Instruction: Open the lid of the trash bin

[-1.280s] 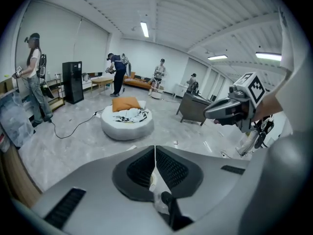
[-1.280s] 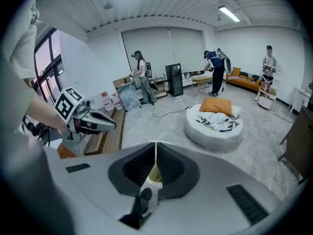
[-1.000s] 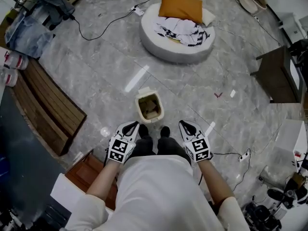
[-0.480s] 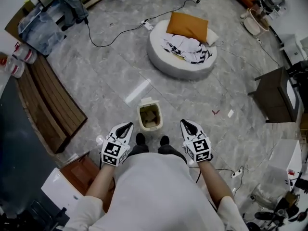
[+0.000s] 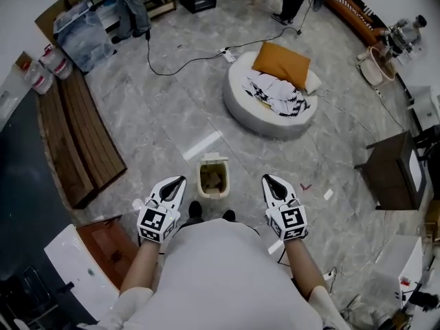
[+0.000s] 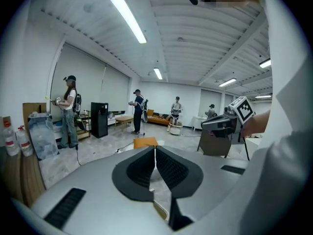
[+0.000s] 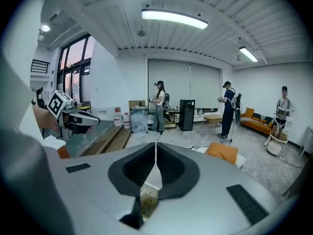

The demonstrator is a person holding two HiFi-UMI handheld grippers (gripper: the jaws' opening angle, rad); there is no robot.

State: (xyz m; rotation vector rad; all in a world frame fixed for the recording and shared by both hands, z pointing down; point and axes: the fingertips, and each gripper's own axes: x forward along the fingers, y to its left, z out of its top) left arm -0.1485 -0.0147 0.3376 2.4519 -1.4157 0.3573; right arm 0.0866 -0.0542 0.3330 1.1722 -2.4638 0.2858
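A small cream trash bin (image 5: pixel 213 179) stands on the marble floor just ahead of my feet. Its lid (image 5: pixel 214 159) is tipped up at the far side, and brownish contents show inside. My left gripper (image 5: pixel 179 180) hovers to the left of the bin and my right gripper (image 5: pixel 266 179) to the right, both apart from it. In the left gripper view the left gripper (image 6: pixel 155 149) has its jaws shut with nothing between them. In the right gripper view the right gripper (image 7: pixel 156 145) is likewise shut and empty, and a bit of the bin (image 7: pixel 146 203) shows below the jaws.
A round white cushion (image 5: pixel 269 106) with an orange pillow (image 5: pixel 281 65) lies beyond the bin. Wooden planks (image 5: pixel 77 135) run along the left, and a dark side table (image 5: pixel 392 171) stands at the right. A cable (image 5: pixel 180 62) crosses the floor. Several people stand at the far end.
The head view has pulled back and tilted up, so more of the room shows and the bin looks smaller. Both grippers stay shut on either side of it.
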